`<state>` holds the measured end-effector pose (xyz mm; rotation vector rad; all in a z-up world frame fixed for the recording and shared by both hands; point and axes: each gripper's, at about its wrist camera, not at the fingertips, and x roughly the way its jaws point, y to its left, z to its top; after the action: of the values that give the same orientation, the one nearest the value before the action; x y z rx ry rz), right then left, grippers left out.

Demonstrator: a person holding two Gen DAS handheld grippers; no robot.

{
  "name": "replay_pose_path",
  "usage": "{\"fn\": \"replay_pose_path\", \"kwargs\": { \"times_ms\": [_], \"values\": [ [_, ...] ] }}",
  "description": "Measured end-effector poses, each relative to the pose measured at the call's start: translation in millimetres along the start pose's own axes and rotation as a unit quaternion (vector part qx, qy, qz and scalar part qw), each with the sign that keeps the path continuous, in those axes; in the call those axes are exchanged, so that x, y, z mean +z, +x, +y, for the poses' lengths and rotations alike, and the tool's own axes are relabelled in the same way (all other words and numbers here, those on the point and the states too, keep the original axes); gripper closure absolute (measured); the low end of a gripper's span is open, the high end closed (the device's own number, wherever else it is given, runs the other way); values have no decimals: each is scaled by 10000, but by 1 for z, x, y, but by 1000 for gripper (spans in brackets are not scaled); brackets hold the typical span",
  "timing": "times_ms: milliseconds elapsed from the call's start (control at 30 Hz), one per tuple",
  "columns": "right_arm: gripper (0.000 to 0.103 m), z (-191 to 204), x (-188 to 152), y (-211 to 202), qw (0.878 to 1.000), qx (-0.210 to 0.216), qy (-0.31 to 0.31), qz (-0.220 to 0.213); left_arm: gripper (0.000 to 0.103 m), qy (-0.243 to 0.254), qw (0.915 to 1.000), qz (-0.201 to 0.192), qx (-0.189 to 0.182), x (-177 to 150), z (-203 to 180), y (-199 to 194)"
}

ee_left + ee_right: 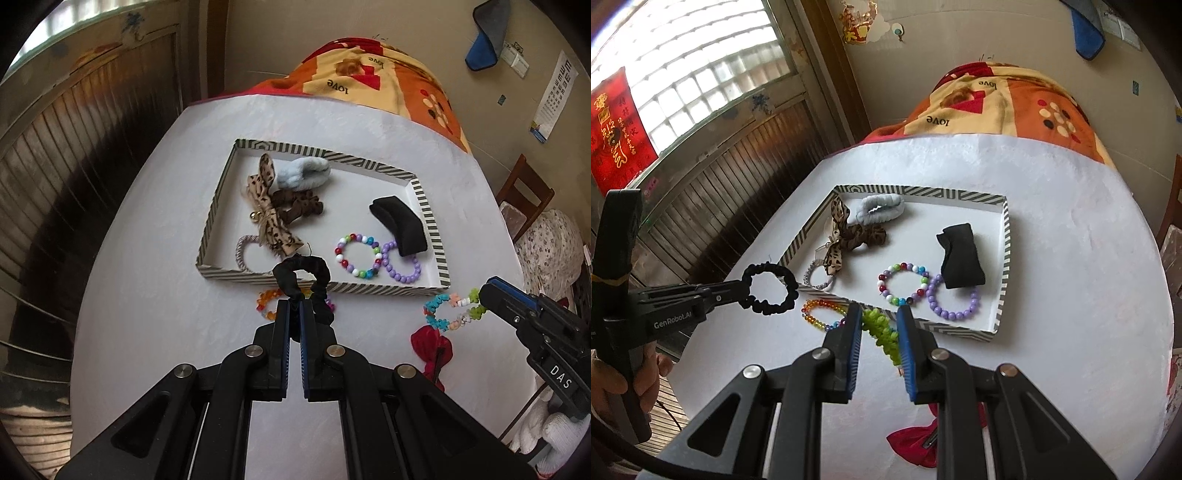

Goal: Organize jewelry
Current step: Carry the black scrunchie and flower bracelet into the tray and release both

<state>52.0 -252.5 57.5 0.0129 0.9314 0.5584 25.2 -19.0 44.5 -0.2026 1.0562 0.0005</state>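
Note:
My left gripper (294,304) is shut on a black scrunchie (301,267), held just above the near rim of the striped tray (325,152). In the right wrist view the same scrunchie (770,290) hangs from the left gripper (742,291), left of the tray (1006,258). My right gripper (879,314) is shut on a flower-bead bracelet (882,332) whose green part shows between the pads. The left wrist view shows that bracelet (452,312) dangling from the right gripper (484,295), off the table. An amber bead bracelet (822,314) lies in front of the tray.
In the tray lie a leopard bow (266,206), a pale blue scrunchie (308,171), a brown scrunchie (299,206), a black cloth piece (400,225), a multicolour bracelet (356,256) and a purple bracelet (402,262). A red bow (432,347) lies near the table's right edge.

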Motion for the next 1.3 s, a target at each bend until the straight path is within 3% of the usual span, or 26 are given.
{"fn": "replay_pose_path", "kwargs": {
  "times_ms": [733, 1300],
  "values": [
    [83, -23, 29, 13, 9999, -125, 75, 36, 103, 133, 9994, 162, -263, 32, -17, 25],
    [83, -39, 89, 69, 9994, -228, 56, 238, 103, 152, 9976, 485, -475, 79, -35, 84]
  ]
}}
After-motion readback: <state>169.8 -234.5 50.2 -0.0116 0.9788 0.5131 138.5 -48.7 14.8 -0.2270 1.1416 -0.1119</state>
